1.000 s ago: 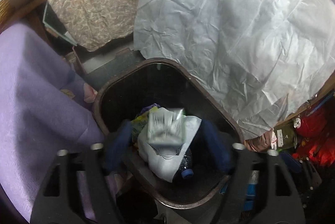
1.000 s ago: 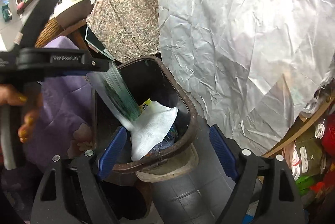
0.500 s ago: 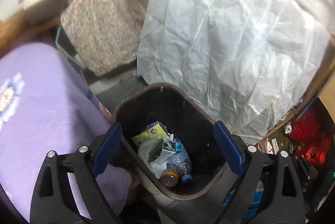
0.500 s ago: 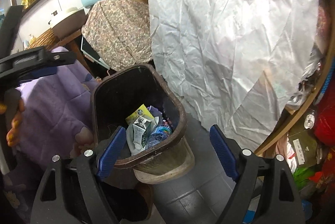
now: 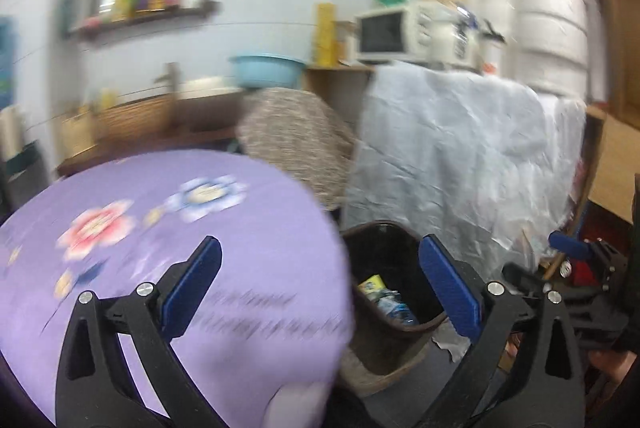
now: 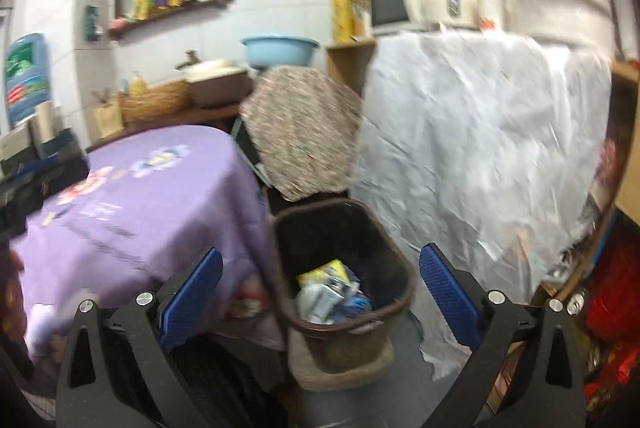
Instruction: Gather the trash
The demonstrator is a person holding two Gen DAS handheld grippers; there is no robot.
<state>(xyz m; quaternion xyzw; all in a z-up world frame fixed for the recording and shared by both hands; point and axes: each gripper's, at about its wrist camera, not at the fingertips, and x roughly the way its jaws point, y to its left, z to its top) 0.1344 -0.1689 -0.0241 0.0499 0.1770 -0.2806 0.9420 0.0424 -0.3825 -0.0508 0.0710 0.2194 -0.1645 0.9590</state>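
A dark brown trash bin (image 6: 400,268) stands on the floor beside the table, and its rim also shows in the left wrist view (image 5: 412,324). Trash (image 6: 330,290) lies inside it: a yellow packet, a small carton and a plastic bottle. The same trash shows in the left wrist view (image 5: 386,302). My left gripper (image 5: 320,288) is open and empty, raised over the table edge, left of the bin. My right gripper (image 6: 320,290) is open and empty, above and in front of the bin.
A table with a purple flowered cloth (image 5: 160,228) fills the left, also in the right wrist view (image 6: 140,196). A white crumpled sheet (image 6: 480,148) hangs over furniture on the right. A patterned cloth (image 6: 304,136) covers something behind the bin. Red items (image 6: 608,288) sit far right.
The carton left my left gripper and fell into the bin. Both grippers have since lifted and tilted up, so the bin looks smaller and the room's back wall comes into view.
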